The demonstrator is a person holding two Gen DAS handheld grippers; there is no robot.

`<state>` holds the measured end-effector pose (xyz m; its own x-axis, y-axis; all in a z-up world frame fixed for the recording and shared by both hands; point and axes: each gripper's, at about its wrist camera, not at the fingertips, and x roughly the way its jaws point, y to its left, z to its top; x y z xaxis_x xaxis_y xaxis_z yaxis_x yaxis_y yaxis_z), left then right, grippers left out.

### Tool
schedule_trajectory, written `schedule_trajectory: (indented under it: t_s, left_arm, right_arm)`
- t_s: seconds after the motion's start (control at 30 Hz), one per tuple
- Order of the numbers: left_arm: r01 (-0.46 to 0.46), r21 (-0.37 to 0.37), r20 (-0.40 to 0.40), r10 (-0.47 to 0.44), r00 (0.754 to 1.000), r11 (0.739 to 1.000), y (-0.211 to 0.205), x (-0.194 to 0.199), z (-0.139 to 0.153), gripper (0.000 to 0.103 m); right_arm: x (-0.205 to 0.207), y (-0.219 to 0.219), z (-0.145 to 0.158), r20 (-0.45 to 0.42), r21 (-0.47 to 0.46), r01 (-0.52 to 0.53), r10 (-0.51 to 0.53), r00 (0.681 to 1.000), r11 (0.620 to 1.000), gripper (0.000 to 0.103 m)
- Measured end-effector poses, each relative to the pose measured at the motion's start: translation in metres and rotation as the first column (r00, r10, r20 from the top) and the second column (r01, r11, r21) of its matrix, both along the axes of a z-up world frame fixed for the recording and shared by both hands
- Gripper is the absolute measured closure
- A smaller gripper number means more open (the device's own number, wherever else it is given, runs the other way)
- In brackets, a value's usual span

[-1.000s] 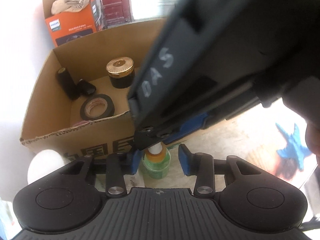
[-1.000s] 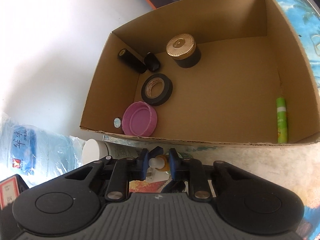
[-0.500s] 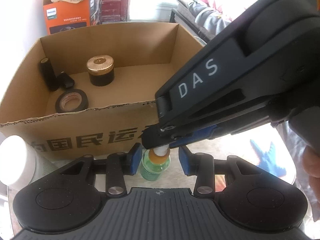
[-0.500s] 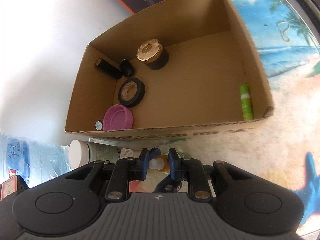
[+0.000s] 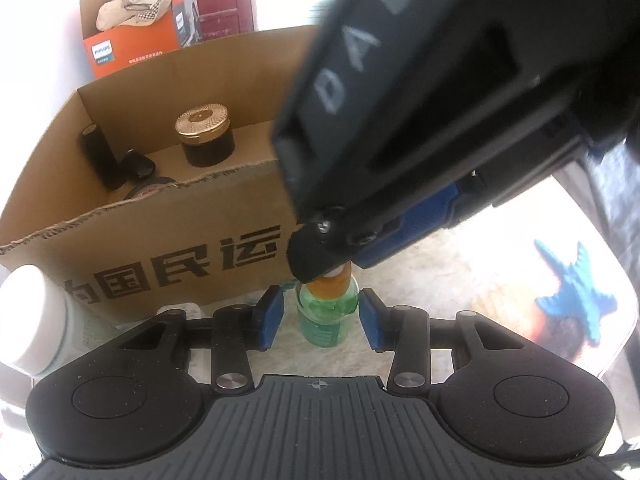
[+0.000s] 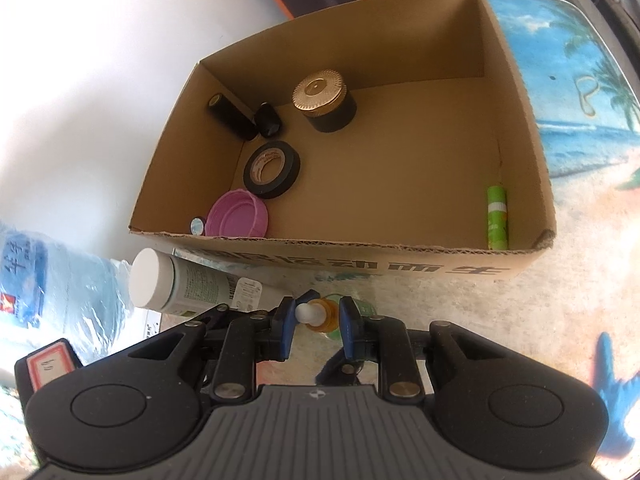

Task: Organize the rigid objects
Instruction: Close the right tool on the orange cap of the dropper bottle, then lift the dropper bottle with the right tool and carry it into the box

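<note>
Fingers of the right gripper [image 6: 318, 322] pinched the cap of a small green bottle [image 5: 326, 312], which stood between the left gripper's [image 5: 320, 318] wide-open fingers; behind it sat the cardboard box [image 6: 360, 254].

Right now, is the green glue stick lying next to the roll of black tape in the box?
No, the green glue stick lies against the right wall of the cardboard box, while the black tape roll sits far over on the left side.

Harsh daylight blows out the white wall [image 6: 80, 60] and background, fisheye edges curve, near parts blur.
</note>
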<state>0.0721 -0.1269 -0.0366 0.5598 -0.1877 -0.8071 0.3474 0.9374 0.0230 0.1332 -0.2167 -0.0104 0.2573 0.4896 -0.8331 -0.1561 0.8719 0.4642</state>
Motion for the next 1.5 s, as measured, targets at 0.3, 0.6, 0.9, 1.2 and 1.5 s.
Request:
schedule_trajectory:
  t_s: [0.3, 0.6, 0.9, 1.2, 1.5]
  left_arm:
    - [0.007, 0.023, 0.004, -0.007, 1.000, 1.000, -0.009, 0.002, -0.008, 0.072]
    - [0.005, 0.005, 0.005, -0.005, 1.000, 1.000, -0.006, -0.005, 0.002, 0.072]
    - [-0.015, -0.040, 0.006, 0.015, 1.000, 0.999, 0.008, -0.010, 0.060, 0.072]
    - [-0.035, -0.069, 0.116, 0.043, 0.992, 0.997, 0.023, 0.010, 0.136, 0.072]
    - [-0.112, -0.043, 0.049, 0.114, 0.992, 0.993, 0.030, 0.059, 0.103, 0.072]
  right_arm:
    - [0.002, 0.005, -0.004, 0.017, -0.013, -0.033, 0.033, 0.999, 0.999, 0.077]
    - [0.000, 0.001, 0.005, 0.013, -0.010, -0.022, 0.023, 1.000, 1.000, 0.078]
    - [-0.009, -0.002, 0.058, 0.029, 0.016, -0.026, 0.025, 0.999, 1.000, 0.078]
    - [0.008, -0.001, 0.135, 0.141, 0.077, -0.025, 0.013, 0.990, 0.997, 0.078]
    - [0.073, 0.008, 0.096, 0.106, 0.145, -0.051, 0.036, 0.994, 0.988, 0.077]
